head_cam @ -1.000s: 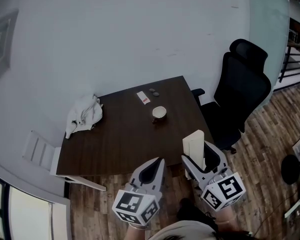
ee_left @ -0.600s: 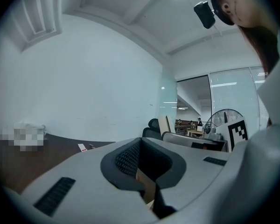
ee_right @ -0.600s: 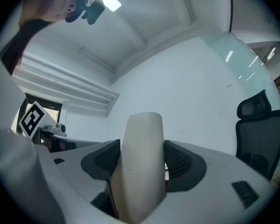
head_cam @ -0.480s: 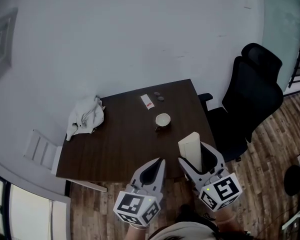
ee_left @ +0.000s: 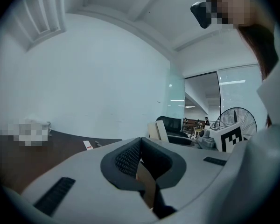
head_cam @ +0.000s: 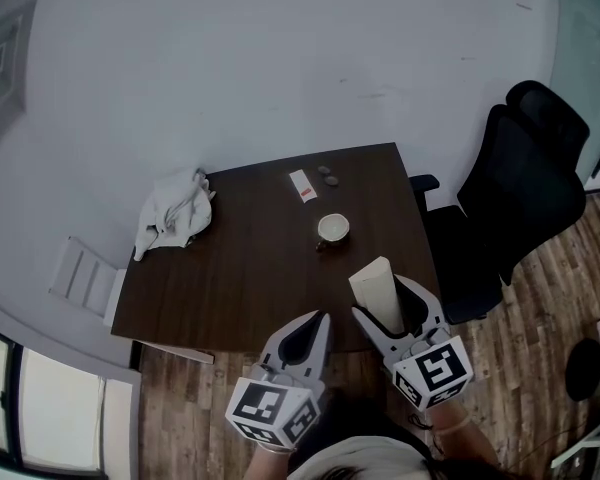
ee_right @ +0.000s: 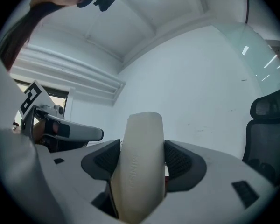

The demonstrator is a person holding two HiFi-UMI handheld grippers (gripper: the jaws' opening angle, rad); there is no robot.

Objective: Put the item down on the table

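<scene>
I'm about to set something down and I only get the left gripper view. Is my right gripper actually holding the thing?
Observer: Yes. The right gripper is shut on a cream case, gripped from both sides.
Operator: Where is it relative to the table?
Observer: In the head view it stands upright at the near right corner of the table. I can't tell its height above the top.
Operator: Anything in the way there?
Observer: A cup sits beyond the case, toward the wall, apart from it.

2 grippers (head_cam: 318, 322) (head_cam: 383, 300), 1 case (head_cam: 373, 281), 1 cup (head_cam: 332, 228)
</scene>
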